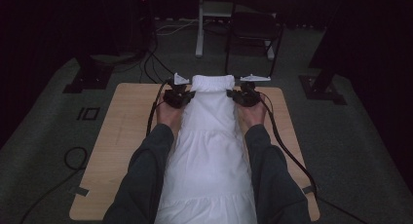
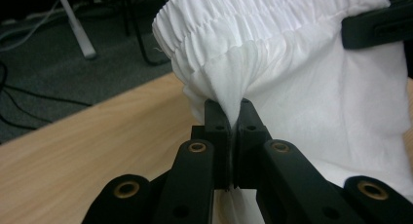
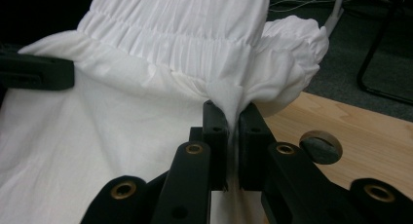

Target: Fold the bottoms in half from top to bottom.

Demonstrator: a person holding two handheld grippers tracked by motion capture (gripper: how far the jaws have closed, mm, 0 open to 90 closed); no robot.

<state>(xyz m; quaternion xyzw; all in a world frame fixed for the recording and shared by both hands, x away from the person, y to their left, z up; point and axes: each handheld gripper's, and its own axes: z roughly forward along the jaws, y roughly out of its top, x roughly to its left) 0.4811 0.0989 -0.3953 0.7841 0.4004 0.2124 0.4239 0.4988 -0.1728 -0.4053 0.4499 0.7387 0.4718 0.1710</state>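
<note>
The white gathered cotton skirt (image 1: pixel 209 151) lay lengthwise along the pale wooden counter (image 1: pixel 122 131), its elastic waistband pinched at either side between the closed jaws of the left gripper (image 1: pixel 187 94) and right gripper (image 1: pixel 233 94).

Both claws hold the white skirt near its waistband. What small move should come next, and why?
Probably lift both claws a little higher, evenly. The left claw and right claw are each shut on the skirt just below the gathered waistband, while most of the cloth lies on the table.
</note>
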